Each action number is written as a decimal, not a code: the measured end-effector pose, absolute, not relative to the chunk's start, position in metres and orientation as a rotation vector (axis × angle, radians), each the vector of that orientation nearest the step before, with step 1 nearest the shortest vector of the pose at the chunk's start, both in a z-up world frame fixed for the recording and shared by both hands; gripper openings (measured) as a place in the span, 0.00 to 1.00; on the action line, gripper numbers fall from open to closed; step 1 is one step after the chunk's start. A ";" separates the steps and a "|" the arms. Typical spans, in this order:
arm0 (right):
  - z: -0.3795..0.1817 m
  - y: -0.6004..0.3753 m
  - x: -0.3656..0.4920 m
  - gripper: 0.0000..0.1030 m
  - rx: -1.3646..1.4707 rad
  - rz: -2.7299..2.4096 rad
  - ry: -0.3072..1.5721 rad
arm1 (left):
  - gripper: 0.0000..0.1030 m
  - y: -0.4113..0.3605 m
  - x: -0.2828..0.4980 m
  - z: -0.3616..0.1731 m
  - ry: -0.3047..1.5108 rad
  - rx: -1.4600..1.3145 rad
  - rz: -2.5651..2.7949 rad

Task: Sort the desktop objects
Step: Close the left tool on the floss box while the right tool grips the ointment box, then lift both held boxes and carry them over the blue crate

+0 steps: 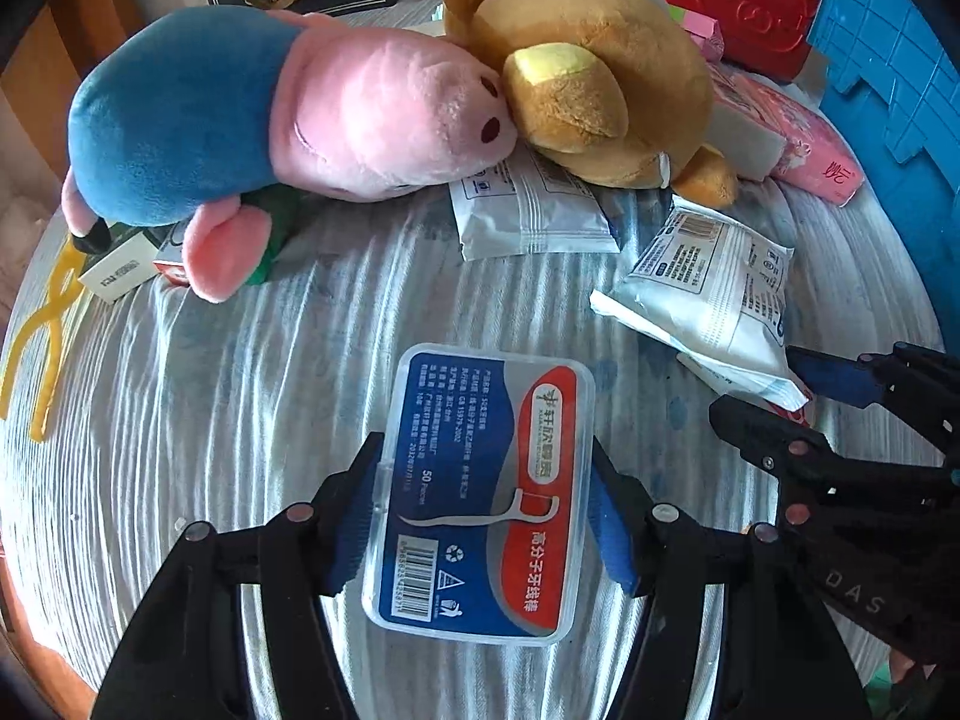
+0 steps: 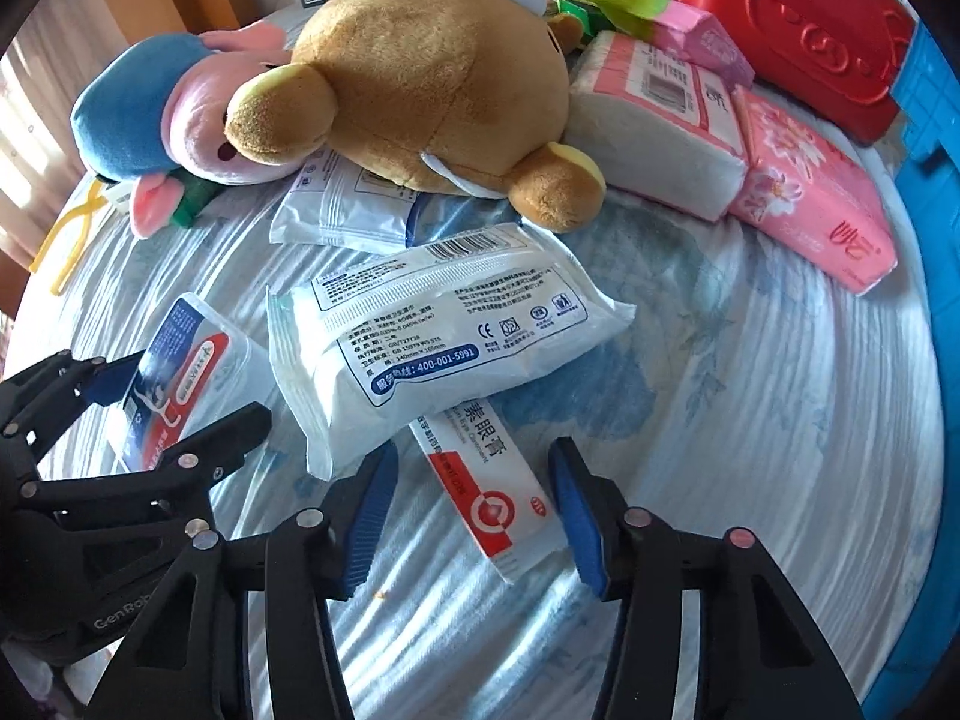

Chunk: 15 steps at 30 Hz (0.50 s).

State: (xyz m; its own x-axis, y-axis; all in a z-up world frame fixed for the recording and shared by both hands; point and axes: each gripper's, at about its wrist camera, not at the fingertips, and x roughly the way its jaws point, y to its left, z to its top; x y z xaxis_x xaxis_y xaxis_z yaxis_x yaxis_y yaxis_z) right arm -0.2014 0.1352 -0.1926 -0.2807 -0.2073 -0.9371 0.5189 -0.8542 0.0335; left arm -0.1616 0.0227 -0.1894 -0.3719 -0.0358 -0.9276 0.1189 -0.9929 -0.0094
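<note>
Your desk [image 2: 780, 420], under its pale blue striped cloth, is crowded at the far side. The blue crate [image 1: 888, 72] stands at the far right edge, and the red plastic case [image 2: 798, 24] sits just left of it. Biggest of the soft things is the brown bear plush [image 2: 432, 78], lying on its side at the far centre, its head pressed against the snout of the pink and blue pig plush [image 1: 252, 114] on the far left. Right of the bear you've got a white tissue pack [image 2: 654, 144] touching a pink tissue pack [image 2: 810, 204]. A white wet-wipe pack [image 2: 432, 324] lies mid-desk, its near end overlapping the red and white eye ointment box [image 2: 486, 492]; a second white pouch [image 2: 336, 210] peeks out from under the bear.

Now your left gripper [image 1: 480, 516]: it's clenched on the dental floss pick box [image 1: 480, 492], blue pads pressed against both long sides of that clear case, near centre-left of the desk. Your right gripper [image 2: 474, 510] is released, jaws wide, straddling the ointment box with a gap on each side, pads not touching it. A yellow plastic hanger [image 1: 42, 324] lies at the far left edge.
</note>
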 end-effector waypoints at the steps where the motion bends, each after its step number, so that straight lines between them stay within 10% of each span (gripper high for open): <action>1: -0.193 0.131 -0.198 0.40 1.512 -2.166 0.420 | 0.60 0.023 -0.160 -0.188 0.122 1.707 -2.525; 5: -0.188 0.125 -0.188 0.26 1.504 -2.158 0.408 | 0.59 0.025 -0.153 -0.170 0.109 1.693 -2.522; 15: -0.106 0.145 -0.142 0.26 1.368 -2.228 0.276 | 0.59 0.011 -0.116 -0.088 0.051 1.390 -2.684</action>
State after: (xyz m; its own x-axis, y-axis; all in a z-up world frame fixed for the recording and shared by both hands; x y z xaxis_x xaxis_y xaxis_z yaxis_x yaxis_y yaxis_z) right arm -0.1424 0.1451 -0.1062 -0.3645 -0.3139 -0.8767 0.5182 -0.8506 0.0891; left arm -0.1159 0.0110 -0.0883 -0.5715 -0.0894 -0.8157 0.1203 -0.9924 0.0245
